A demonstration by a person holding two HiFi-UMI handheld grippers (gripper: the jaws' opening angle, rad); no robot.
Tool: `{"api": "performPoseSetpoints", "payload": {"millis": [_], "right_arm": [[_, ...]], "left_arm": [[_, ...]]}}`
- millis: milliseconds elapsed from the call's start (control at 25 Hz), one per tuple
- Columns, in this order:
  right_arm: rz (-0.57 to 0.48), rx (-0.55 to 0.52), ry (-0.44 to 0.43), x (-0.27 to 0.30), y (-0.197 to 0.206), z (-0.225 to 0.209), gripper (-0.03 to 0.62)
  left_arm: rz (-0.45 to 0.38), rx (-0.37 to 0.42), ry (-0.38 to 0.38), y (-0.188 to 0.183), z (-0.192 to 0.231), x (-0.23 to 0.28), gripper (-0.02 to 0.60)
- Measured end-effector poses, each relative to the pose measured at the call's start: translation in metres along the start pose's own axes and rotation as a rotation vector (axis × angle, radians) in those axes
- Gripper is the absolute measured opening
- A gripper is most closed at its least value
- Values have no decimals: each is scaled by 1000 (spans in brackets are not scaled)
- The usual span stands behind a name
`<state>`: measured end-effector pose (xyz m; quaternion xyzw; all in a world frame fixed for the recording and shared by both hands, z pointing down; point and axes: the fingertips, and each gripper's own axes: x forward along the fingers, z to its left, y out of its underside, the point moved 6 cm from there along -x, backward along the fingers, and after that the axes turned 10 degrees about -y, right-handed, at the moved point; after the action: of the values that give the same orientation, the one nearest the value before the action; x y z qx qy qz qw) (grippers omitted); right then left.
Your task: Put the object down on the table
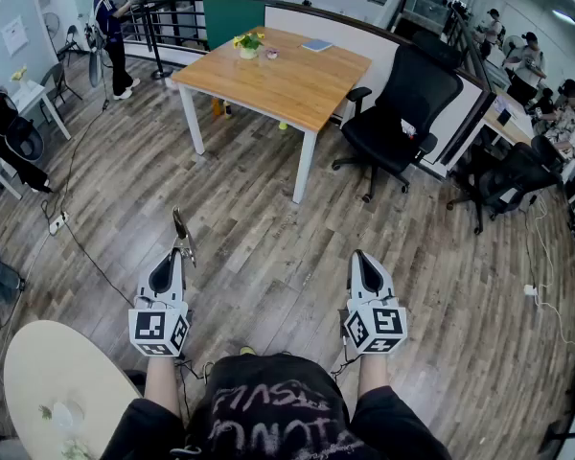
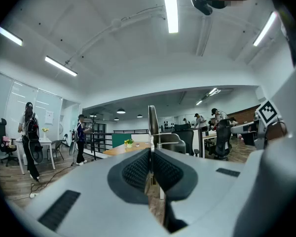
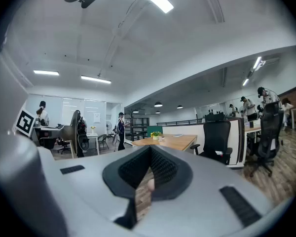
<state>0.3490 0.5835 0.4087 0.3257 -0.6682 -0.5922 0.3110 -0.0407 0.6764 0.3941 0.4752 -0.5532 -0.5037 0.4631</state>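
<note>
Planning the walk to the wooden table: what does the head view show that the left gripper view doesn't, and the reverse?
Head view only: the blue book on the wooden table, and the round pale table beside the person, behind the left tool. Left gripper view only: that tool's pads shut on the thin metal object, and the ceiling lights. Both: the wooden table, its yellow flowers and the held object.

Wears a black short-sleeved T-shirt [image 1: 278, 412] with pale scrawled lettering. Grey-shelled left gripper [image 1: 175, 253] and right gripper [image 1: 361, 256], black ribbed pads [image 2: 133, 172], black-and-white square-marker cubes [image 1: 159, 332].
</note>
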Motion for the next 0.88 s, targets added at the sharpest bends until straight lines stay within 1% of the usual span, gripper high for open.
{"api": "performPoseSetpoints", "payload": {"millis": [280,440,600,720,880], "right_arm": [[-3,2,7,-1,2,2,3],[-6,-2,9,-1,2,3,5],[-14,3,12,0,4,3,5],[-6,7,17,4,5,4,5],[-5,-2,17,12,4,9,5]], "left_arm": [[4,-13,12,3,1,-2,14],[4,-5,15,3,3,1,14],[-9,-24,19,4,4,2,14],[-21,-7,32,3,6,4,14],[-23,-19,33,3,14,8,14]]}}
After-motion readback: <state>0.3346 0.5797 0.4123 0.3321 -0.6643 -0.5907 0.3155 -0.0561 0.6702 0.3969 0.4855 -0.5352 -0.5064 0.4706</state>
